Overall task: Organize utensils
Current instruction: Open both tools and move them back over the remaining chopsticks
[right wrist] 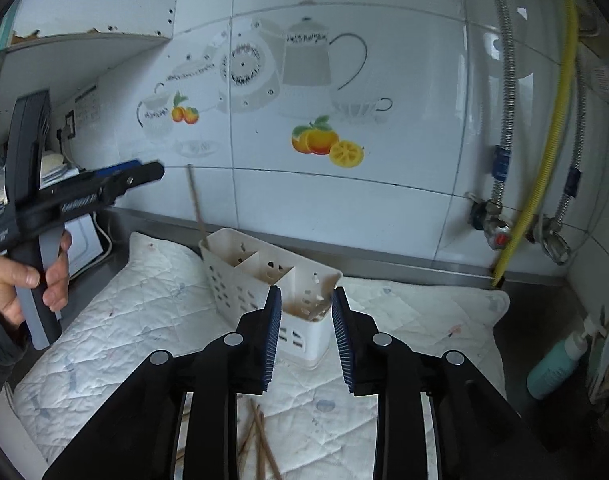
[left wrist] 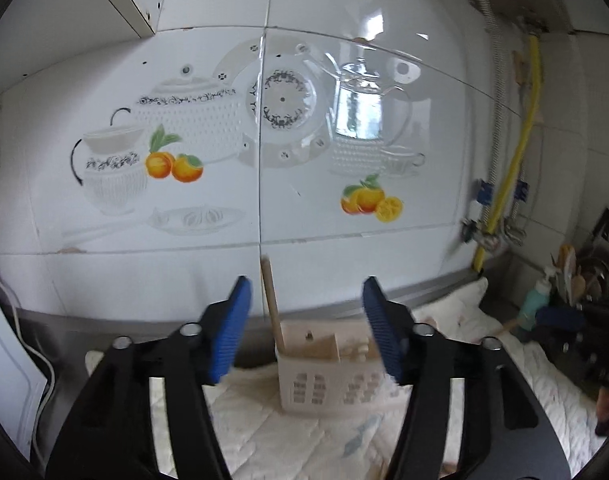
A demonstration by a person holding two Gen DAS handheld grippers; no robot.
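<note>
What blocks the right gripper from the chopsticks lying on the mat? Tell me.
Nothing visible does. The chopsticks lie loose on the quilted mat just below the open right gripper. The utensil holder stands farther back, out of the way.

A utensil caddy [right wrist: 264, 280] stands on a quilted mat [right wrist: 124, 320] before the tiled wall [right wrist: 344, 208]. One chopstick [right wrist: 196, 208] leans in its far-left compartment. More chopsticks [right wrist: 260, 440] lie on the mat's near side. A bottle [right wrist: 556, 368] stands right.
</note>
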